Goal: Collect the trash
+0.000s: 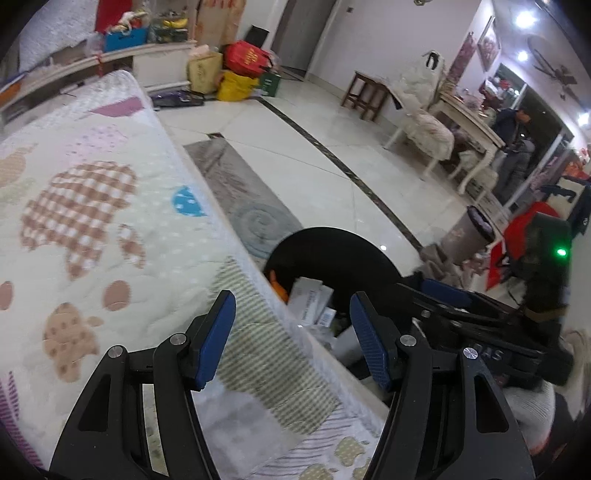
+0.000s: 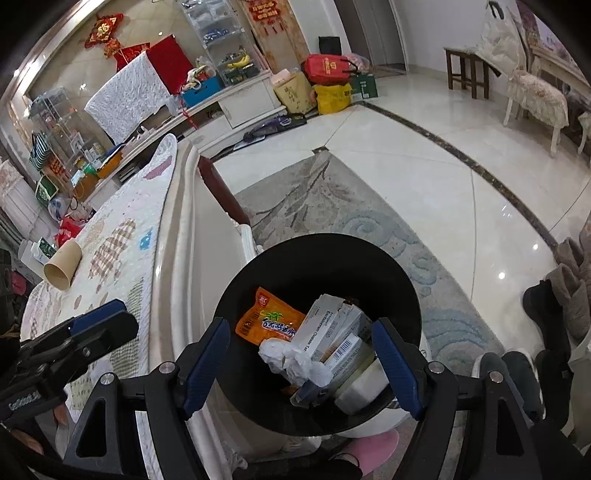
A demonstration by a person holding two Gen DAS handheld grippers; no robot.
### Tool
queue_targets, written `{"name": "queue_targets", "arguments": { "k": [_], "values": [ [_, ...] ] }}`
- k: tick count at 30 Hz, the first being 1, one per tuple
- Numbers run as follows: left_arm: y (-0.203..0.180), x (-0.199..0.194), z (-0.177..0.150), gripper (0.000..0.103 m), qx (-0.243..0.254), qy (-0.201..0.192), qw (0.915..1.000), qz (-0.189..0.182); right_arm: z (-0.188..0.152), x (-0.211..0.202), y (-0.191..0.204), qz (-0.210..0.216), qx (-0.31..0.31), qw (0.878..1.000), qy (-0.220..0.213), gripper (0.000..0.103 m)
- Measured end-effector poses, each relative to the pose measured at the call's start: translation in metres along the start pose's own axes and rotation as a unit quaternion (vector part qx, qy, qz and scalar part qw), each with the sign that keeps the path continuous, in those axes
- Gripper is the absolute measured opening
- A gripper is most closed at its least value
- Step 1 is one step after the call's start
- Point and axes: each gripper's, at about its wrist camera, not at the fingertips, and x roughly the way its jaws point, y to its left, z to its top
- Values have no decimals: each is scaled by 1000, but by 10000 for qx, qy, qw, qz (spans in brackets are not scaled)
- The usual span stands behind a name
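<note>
round black bin (image 2: pixel 317 258); crumpled white paper (image 2: pixel 291 363); glossy orange packet (image 2: pixel 269 319)

A white medicine box (image 2: pixel 320 329) lying in the black trash bin (image 2: pixel 400 280) carries print that seems to read "Escitalopram Oxalate Tab". An orange snack packet (image 2: pixel 267 318) beside it bears Chinese characters, too small to read. Nothing else is legible.

Home living room: quilted table cover (image 1: pixel 92 206), tiled floor (image 2: pixel 424 155), rug (image 2: pixel 332 206), dining chair (image 2: pixel 535 99), red festive hangings (image 2: pixel 105 31).
</note>
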Motion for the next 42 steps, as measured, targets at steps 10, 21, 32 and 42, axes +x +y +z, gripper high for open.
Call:
{"name": "queue_targets", "arguments": {
  "k": [10,21,32,42],
  "values": [
    [-3,-33,-11,63,213,-464,9987,67,-9,-54,31,-821,-378,9917,-917,77],
    [1,-77,-14,63,379,-1069,9935,111,-19,-98,52,-1046,-271,9820,-1547,78],
    [9,-113,-22,67,476,-1634,9852,178,-21,-121,77,-862,-206,9774,-1920,89],
    [19,-126,-25,79,348,-1840,9823,73,-26,-129,86,-935,-326,9757,-1955,89]
  ]
}}
